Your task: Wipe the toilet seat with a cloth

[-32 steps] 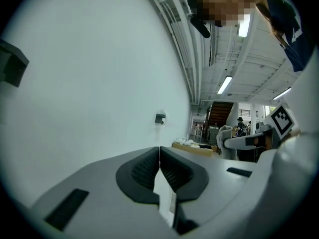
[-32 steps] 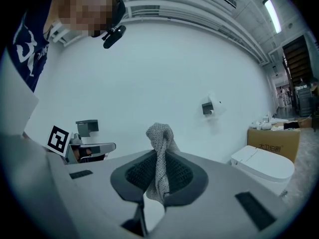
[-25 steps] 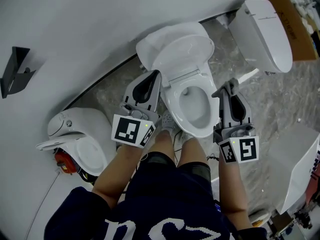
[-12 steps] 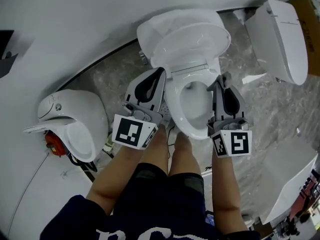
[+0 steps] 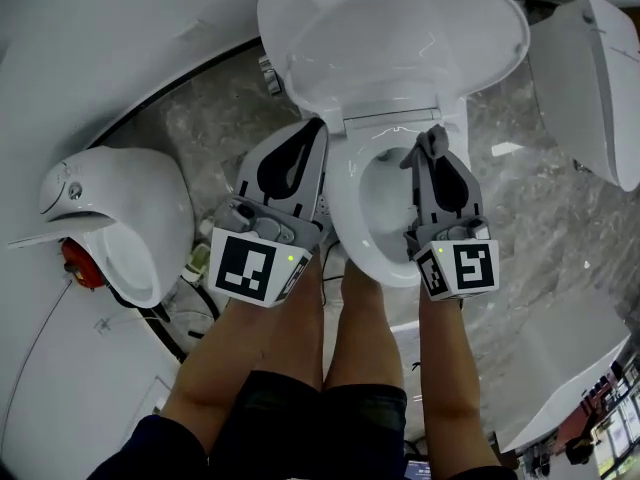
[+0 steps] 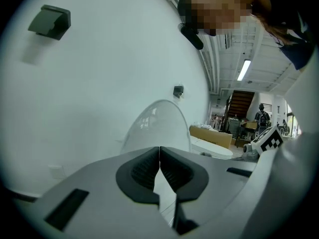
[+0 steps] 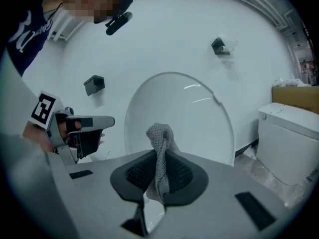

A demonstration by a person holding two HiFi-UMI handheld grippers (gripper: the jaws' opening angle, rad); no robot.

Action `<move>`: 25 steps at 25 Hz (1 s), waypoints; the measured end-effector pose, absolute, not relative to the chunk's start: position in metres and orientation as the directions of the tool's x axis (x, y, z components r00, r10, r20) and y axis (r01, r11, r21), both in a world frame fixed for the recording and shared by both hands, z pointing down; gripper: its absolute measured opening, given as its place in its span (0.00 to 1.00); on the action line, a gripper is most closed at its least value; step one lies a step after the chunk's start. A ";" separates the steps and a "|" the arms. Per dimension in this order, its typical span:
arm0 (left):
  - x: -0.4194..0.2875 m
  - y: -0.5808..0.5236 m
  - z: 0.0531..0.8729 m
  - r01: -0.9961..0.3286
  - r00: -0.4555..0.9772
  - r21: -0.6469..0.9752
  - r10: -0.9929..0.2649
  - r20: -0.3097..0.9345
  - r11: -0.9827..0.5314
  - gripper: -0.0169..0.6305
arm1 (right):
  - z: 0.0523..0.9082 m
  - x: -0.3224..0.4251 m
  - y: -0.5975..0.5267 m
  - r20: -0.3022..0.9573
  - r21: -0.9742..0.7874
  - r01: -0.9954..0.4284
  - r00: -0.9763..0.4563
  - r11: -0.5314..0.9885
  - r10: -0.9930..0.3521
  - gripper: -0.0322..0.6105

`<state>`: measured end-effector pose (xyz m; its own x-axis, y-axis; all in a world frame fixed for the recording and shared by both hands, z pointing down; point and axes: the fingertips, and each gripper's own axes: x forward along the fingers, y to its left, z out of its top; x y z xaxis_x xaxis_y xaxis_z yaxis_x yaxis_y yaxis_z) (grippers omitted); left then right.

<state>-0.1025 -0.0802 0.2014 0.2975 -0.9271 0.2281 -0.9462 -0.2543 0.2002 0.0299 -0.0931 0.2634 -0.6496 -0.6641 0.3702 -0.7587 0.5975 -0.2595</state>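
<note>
pinching a grey cloth point(image 7: 159, 156), right gripper point(image 5: 432, 146) jaws clenched; left gripper point(image 5: 300, 138) closed, empty.

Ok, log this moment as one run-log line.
left gripper: shut, empty | right gripper: shut on cloth | toilet lid: raised | toilet seat: down

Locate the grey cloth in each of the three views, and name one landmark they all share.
Head view: the cloth sticks out at the tip of the right gripper, just right of centre.
Left gripper view: not in it.
Right gripper view: the cloth is at centre, pinched between the jaws.
Shared landmark: the raised toilet lid.
</note>
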 end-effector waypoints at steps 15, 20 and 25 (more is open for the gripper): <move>-0.112 -0.052 0.332 -0.948 0.274 0.249 -0.907 0.320 -0.198 0.06 | 0.468 -0.041 -0.061 0.581 -0.256 -0.663 -0.687 0.703 -0.437 0.19; -0.114 -0.053 0.338 -0.948 0.266 0.258 -0.908 0.323 -0.186 0.06 | 0.477 -0.049 -0.053 0.601 -0.257 -0.646 -0.689 0.719 -0.405 0.29; -0.112 -0.058 0.337 -0.947 0.269 0.261 -0.909 0.319 -0.188 0.06 | 0.469 -0.053 -0.054 0.566 -0.279 -0.623 -0.721 0.731 -0.399 0.26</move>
